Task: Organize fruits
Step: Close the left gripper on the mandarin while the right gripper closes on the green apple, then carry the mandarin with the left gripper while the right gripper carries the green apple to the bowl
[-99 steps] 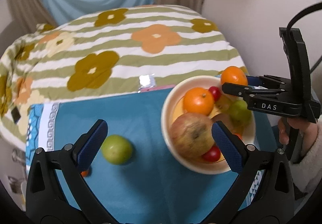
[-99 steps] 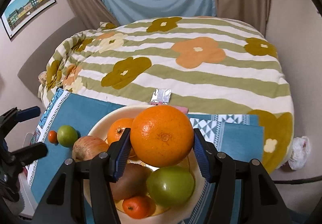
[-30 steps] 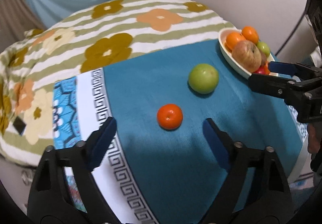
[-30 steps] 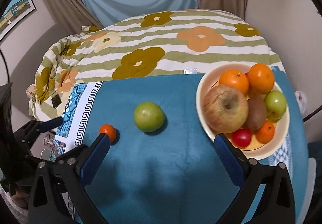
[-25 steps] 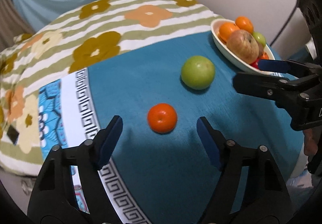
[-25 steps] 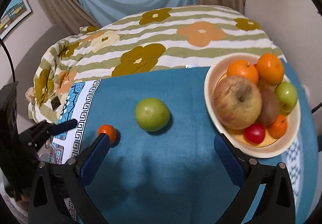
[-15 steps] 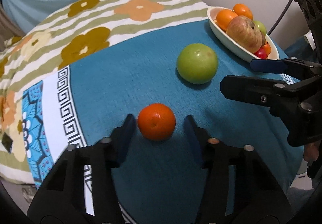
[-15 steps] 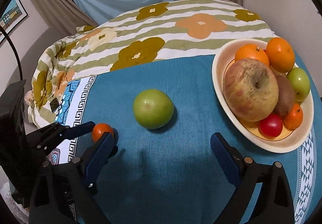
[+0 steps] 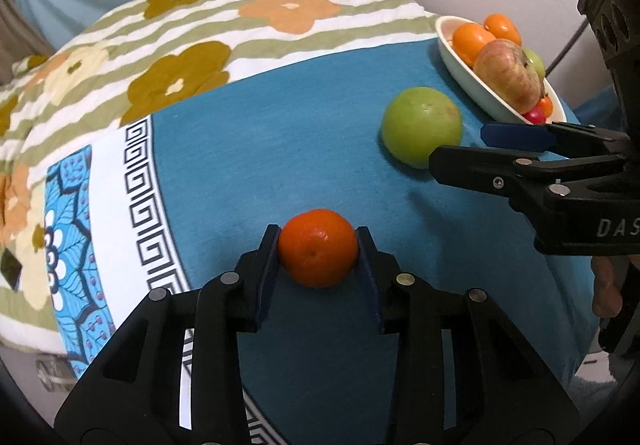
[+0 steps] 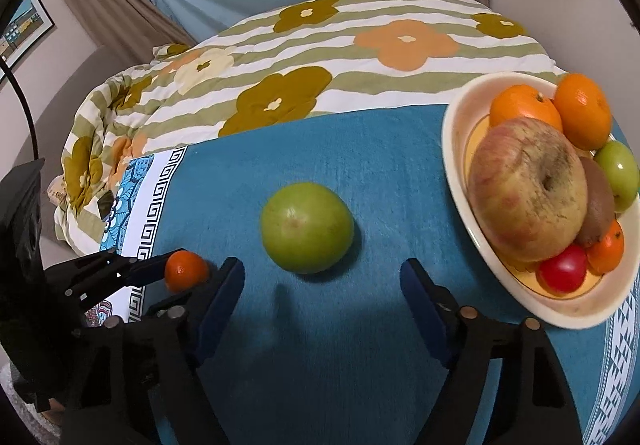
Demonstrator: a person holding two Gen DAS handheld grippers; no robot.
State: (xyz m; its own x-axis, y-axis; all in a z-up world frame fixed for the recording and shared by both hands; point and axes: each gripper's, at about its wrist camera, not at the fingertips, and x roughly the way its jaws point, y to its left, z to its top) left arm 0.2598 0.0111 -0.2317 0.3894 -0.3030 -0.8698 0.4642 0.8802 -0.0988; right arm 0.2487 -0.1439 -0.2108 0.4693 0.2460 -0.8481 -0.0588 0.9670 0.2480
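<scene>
Blue cloth (image 9: 304, 149) over a flowered quilt (image 10: 320, 45) carries the work: the left gripper (image 9: 318, 245) has just closed on the mandarin (image 9: 318, 247), so it can go to the bowl (image 10: 456, 149). The right gripper (image 10: 322, 281), jaws narrowing but clear, frames the green apple (image 10: 306, 227), which lies between mandarin and bowl.

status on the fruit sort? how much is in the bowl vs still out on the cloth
Mostly done: the bowl already holds a big apple, oranges and smaller fruit. In hand: the left gripper is shut on the small orange, which sits on the blue cloth. The right gripper has been closing around the green apple, pads not yet touching. Left: both fruits go into the bowl.
</scene>
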